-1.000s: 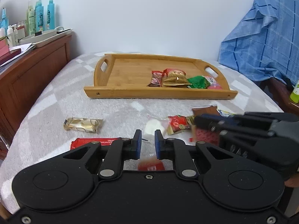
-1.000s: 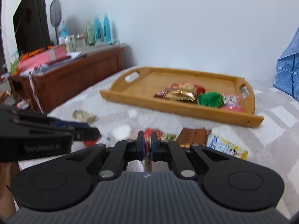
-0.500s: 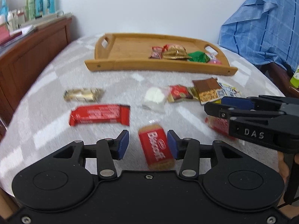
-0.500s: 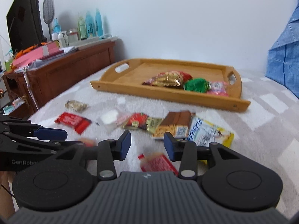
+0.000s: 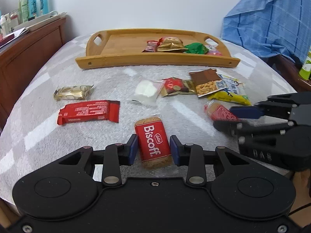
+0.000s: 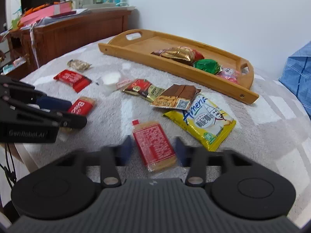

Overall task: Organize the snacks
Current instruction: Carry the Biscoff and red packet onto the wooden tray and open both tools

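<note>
My left gripper (image 5: 153, 149) is open, its blue pads on either side of a red Biscoff biscuit pack (image 5: 152, 142) lying on the grey cloth. My right gripper (image 6: 153, 150) is open around a second biscuit pack (image 6: 154, 145), label side down. The same gripper shows in the left wrist view (image 5: 233, 116) over that pack (image 5: 219, 112). The wooden tray (image 5: 155, 61) at the back holds several snacks, among them a gold packet (image 5: 171, 45) and a green one (image 5: 195, 48).
Loose on the cloth: a red bar (image 5: 88, 112), a gold wrapper (image 5: 72, 92), a white sachet (image 5: 146, 92), a red-gold packet (image 5: 176, 86), a brown nut packet (image 5: 207, 81), a yellow bag (image 6: 202, 120). A wooden dresser (image 6: 77, 31) stands left, blue cloth (image 5: 272, 15) right.
Both grippers have opened from nearly shut and have come down, each with its jaws either side of a biscuit pack. The snacks on the cloth have not moved.
</note>
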Motion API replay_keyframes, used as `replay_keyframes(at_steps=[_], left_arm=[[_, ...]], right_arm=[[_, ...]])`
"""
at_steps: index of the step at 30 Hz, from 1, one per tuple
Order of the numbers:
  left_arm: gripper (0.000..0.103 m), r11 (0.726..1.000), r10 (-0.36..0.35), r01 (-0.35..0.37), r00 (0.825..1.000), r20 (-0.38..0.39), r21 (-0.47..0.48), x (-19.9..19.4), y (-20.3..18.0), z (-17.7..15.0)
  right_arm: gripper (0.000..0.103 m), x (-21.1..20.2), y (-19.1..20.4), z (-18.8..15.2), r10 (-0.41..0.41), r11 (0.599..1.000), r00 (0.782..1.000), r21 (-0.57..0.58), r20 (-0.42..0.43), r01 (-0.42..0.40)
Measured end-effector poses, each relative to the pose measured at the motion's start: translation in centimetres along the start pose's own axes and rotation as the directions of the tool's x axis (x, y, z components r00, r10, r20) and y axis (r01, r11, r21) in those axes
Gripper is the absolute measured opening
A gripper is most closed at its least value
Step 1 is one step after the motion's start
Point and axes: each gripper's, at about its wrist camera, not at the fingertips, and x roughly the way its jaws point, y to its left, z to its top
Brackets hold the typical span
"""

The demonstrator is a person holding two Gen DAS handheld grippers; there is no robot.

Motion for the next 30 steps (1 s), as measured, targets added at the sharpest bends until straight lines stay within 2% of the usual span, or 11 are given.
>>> replay_keyframes(at_steps=[7, 11, 17, 22, 27, 30], left_arm=[[0.033, 1.000, -0.006, 0.005, 0.998, 0.069, 0.020, -1.6, -0.4, 1.7], [0.034, 1.000, -0.011, 0.007, 0.992, 0.128, 0.027, -2.3, -0.2, 4.0], [0.033, 1.000, 0.012, -0.009, 0.979, 0.205, -0.016, -1.8, 1.5, 8.4], [0.033, 0.999, 0.008, 0.002, 0.969, 0.246, -0.038, 0.2, 3.2, 12.6], [0.034, 0.997, -0.042, 0.054, 0.972, 0.230, -0.046, 3.7, 5.0, 15.9], [0.034, 0.997, -0.049, 0.061, 0.977, 0.210, -0.055, 6.7, 5.9, 17.6]], right_arm=[[0.037, -1.5, -0.8, 1.0, 0.025, 0.991, 0.995, 0.126, 0.096, -0.037], [0.037, -2.7, -1.8, 3.1, 0.046, 0.978, 0.984, 0.193, 0.173, -0.080], [0.037, -2.0, -5.3, 6.4, -0.021, 0.948, 0.967, 0.313, 0.253, -0.062], [0.037, 0.0, -8.8, 9.3, -0.067, 0.916, 0.964, 0.399, 0.258, -0.043], [0.037, 3.6, -13.2, 11.7, -0.089, 0.866, 0.973, 0.499, 0.213, -0.030], [0.037, 5.8, -15.4, 12.4, -0.098, 0.838, 0.979, 0.545, 0.180, -0.016]])
